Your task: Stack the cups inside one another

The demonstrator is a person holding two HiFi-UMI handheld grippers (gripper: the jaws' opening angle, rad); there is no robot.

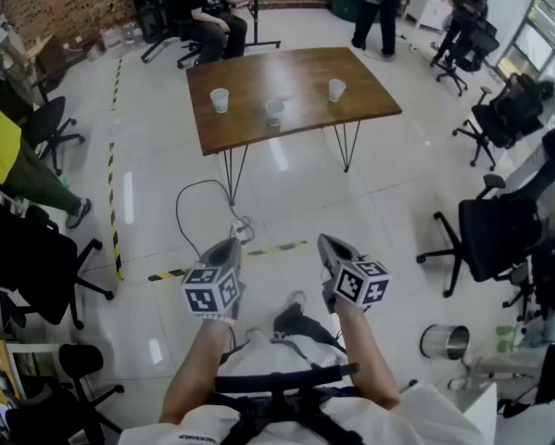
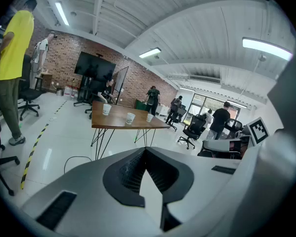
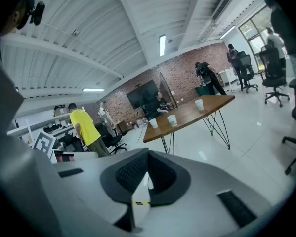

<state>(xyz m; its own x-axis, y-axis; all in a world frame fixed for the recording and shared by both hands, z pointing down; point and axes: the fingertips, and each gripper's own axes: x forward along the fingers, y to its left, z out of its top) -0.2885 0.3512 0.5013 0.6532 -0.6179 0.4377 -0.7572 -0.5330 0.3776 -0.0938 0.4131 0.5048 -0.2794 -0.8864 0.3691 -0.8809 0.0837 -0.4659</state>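
Three pale cups stand apart on a brown wooden table (image 1: pixel 305 68) well ahead of me: a left cup (image 1: pixel 220 100), a middle cup (image 1: pixel 274 112) and a right cup (image 1: pixel 336 90). The same cups show small in the left gripper view (image 2: pixel 106 109) (image 2: pixel 130 117) (image 2: pixel 149 117) and in the right gripper view (image 3: pixel 153 123) (image 3: pixel 172 120) (image 3: pixel 199 104). My left gripper (image 1: pixel 233 242) and right gripper (image 1: pixel 324 241) hang side by side over the floor, far short of the table. Both are shut with nothing between the jaws.
A black cable (image 1: pixel 192 211) and a yellow-black tape line (image 1: pixel 231 258) lie on the floor between me and the table. Office chairs (image 1: pixel 485 239) stand at both sides, a metal bin (image 1: pixel 444 341) at the right. A person in yellow (image 2: pixel 12 58) stands at the left; others are beyond the table.
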